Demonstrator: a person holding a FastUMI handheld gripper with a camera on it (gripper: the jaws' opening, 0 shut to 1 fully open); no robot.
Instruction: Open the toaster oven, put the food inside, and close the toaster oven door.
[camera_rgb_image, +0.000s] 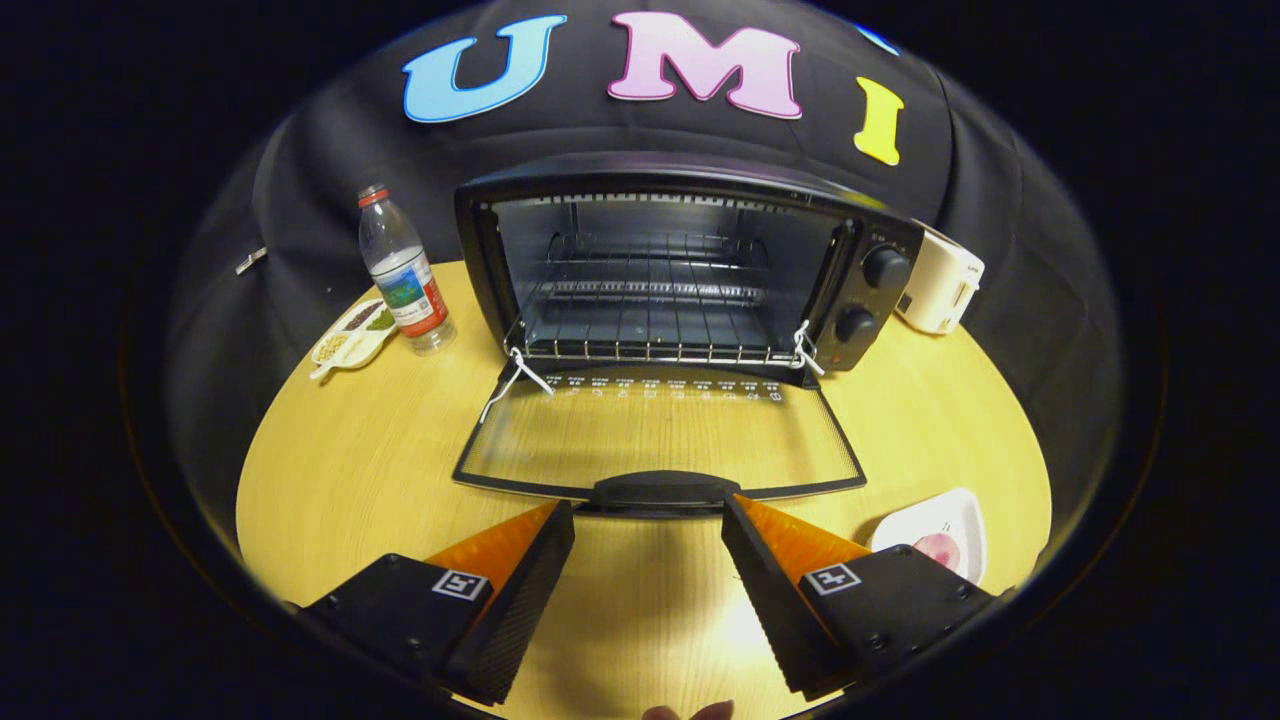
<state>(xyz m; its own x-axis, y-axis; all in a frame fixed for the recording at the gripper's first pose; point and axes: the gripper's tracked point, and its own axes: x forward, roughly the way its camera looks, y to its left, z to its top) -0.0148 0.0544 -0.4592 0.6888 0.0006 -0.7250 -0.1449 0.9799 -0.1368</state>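
The black toaster oven stands at the back of the round wooden table. Its glass door lies folded down flat toward me, and the wire rack inside is bare. The door's black handle sits just ahead of my fingertips, level with the gap between them. My gripper is open with nothing between its orange-and-black fingers. A white plate with a pink piece of food lies right of the right finger, partly hidden behind it.
A plastic water bottle stands left of the oven, with a small white dish of seeds beside it. A cream-coloured appliance sits behind the oven's right side. Two knobs are on the oven's right panel.
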